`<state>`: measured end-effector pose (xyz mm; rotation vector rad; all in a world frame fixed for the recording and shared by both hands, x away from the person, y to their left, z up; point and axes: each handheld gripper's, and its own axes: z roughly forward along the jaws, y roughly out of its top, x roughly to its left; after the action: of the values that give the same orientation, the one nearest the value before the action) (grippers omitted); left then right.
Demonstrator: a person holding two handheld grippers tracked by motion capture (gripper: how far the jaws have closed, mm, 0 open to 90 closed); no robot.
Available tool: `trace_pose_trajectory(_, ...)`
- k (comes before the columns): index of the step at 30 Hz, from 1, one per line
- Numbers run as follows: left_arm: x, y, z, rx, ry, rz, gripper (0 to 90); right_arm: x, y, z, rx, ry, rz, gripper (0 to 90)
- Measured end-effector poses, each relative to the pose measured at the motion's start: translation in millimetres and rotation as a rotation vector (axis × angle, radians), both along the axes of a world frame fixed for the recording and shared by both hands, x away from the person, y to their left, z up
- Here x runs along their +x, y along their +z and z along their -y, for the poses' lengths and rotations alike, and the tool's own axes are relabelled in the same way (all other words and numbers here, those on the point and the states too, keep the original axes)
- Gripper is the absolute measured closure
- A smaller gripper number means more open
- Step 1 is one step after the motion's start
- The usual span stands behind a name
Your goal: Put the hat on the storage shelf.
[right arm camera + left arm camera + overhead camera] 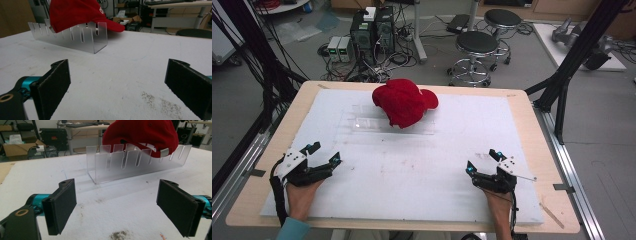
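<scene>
A red cap (404, 101) sat on top of a clear slotted rack (362, 121), which stood on the white sheet (412, 170) covering the bench (542, 150), toward its far side. The cap rested over the right part of the rack, its brim reaching past the rack's right end, while the rack's left part stood bare. In the left gripper view the cap (140, 137) hung over the far end of the rack (117, 163), whose upright tabs showed beneath it; in the right gripper view the cap (80, 15) covered the rack (75, 35) with its brim jutting beyond the near end. The left gripper (319, 157) lay well in front of the rack and to its left, held in the person's hand, its jaws spread wide with nothing between them. The right gripper (484, 162) lay well in front of the rack and to its right, its jaws likewise wide apart and empty, both pointed toward the rack.
</scene>
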<state>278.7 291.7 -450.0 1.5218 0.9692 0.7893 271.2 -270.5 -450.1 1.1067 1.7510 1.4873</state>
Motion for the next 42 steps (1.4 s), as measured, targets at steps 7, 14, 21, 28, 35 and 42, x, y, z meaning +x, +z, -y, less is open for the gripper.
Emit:
trace_pose_trajectory(7,-0.1,0.0,0.3,0.000,-0.002,0.001,16.0,1.0,0.0,1.6,0.011,0.001,-0.008,5.2)
trace_pose_trajectory(14,0.2,0.1,0.0,-0.001,-0.003,-0.001,16.0,0.7,0.1,-0.1,-0.003,-0.001,-0.003,5.3)
trace_pose_trajectory(21,0.4,0.1,-1.0,-0.008,-0.006,-0.003,15.7,0.4,0.2,-0.9,-0.004,-0.002,-0.009,5.3)
trace_pose_trajectory(28,1.8,0.7,0.1,-0.002,-0.007,-0.014,15.8,0.5,0.2,-0.9,-0.003,-0.003,-0.007,5.3)
trace_pose_trajectory(35,7.1,6.7,-1.6,0.025,0.002,-0.053,15.8,0.4,0.2,-1.1,-0.009,-0.003,-0.006,5.3)
trace_pose_trajectory(42,21.5,36.4,-6.0,-0.002,-0.016,-0.074,15.8,0.5,0.2,-1.0,-0.008,-0.002,-0.009,5.3)
